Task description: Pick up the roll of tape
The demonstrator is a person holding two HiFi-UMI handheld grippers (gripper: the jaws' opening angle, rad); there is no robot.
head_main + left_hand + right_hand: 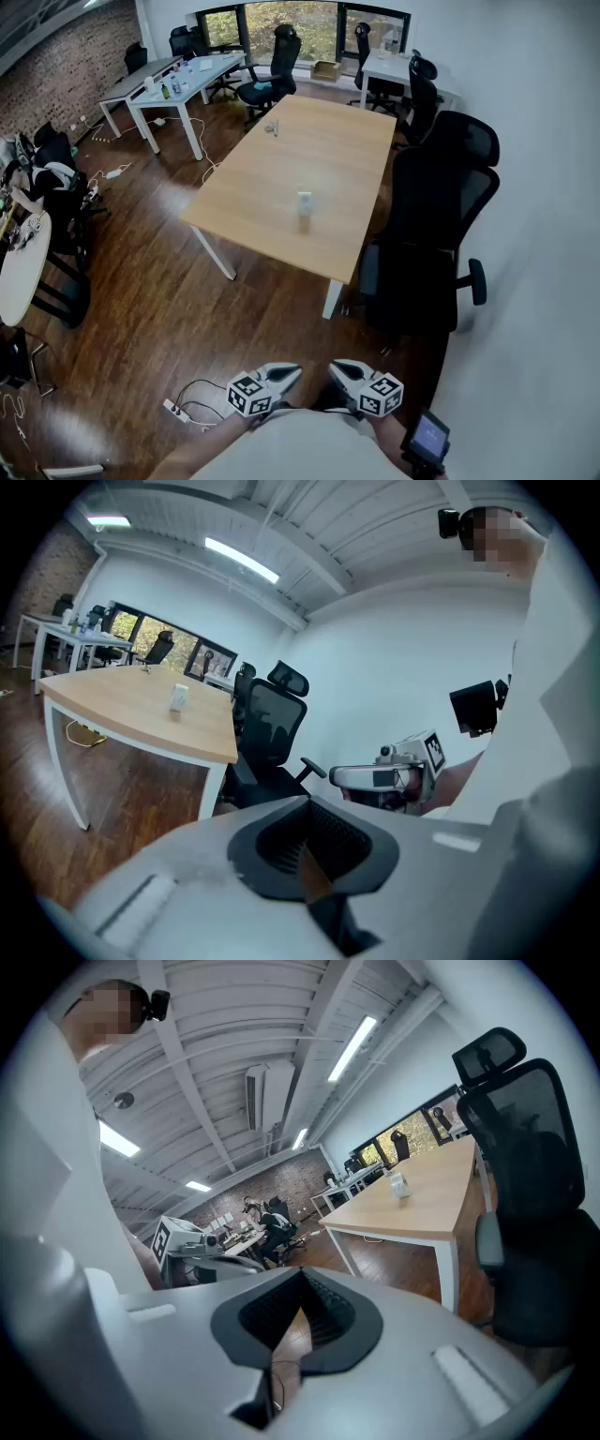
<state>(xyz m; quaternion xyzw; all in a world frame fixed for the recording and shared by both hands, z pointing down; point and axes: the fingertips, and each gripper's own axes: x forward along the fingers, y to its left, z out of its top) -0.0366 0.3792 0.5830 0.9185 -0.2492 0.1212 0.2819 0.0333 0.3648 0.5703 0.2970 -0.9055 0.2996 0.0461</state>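
Observation:
The roll of tape [305, 203] is small and white and stands on edge near the middle of the long wooden table [281, 159]. In the left gripper view the tape [179, 697] shows far off at the left, and in the right gripper view the tape [399, 1183] is far off at the right. My left gripper [288, 374] and right gripper [339, 367] hang close to my body over the floor, well short of the table. Both are shut and hold nothing. The jaws of the left gripper [305, 852] and of the right gripper [298, 1312] stand together.
A black office chair [436, 225] stands at the table's right side, near the white wall. A small object [272, 128] lies at the table's far end. White desks [178, 84] and more chairs stand at the back. A power strip with cable [183, 408] lies on the wooden floor.

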